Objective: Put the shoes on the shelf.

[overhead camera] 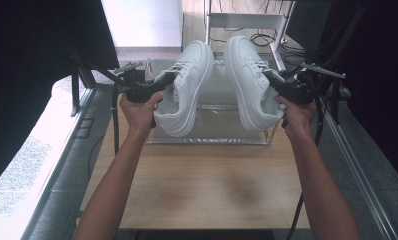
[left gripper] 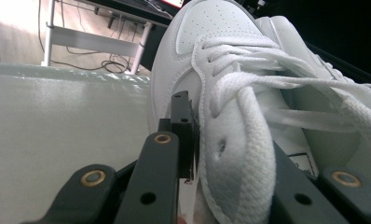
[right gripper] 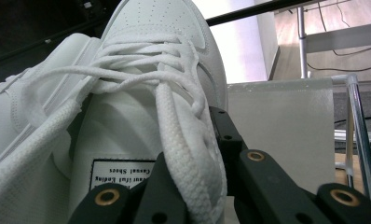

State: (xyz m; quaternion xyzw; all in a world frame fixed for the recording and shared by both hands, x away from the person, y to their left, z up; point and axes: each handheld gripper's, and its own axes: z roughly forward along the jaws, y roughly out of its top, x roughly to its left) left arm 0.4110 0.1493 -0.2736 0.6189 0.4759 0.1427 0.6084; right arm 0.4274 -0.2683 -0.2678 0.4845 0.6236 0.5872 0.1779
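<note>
left shoe: white sneaker (overhead camera: 184, 90) held up in the air over the clear box, sole facing inward toward the other shoe, toe pointing away from the person; laces loose
right shoe: matching white sneaker (overhead camera: 250, 82), also off the table, sole turned toward the left one, just apart from it, toe away; tongue label visible in the right gripper view (right gripper: 123, 173)
step: both shoes look lifted as a pair, carried above the box; judged mid-transfer, neither set down yet
next move: probably lower both into or onto the box, or bring them side by side; needs soles turned down and level, and the two kept from knocking together; loose laces could snag on a jaw
left gripper: (overhead camera: 159, 86) pinching the left shoe at the side of the collar by the lace eyelets; in the left gripper view (left gripper: 195, 135) one jaw sits outside the upper, the other inside by the tongue, pressed on the material
right gripper: (overhead camera: 274, 82) clamped on the right shoe's collar edge the same way; jaws nearly together with the upper between them (right gripper: 207, 149)
clear box: see-through container (overhead camera: 212, 135) at the table's far end, under both shoes
table: wooden top (overhead camera: 202, 185), bare near the person
background: metal rack (overhead camera: 247, 22) and cables on the floor beyond
</note>
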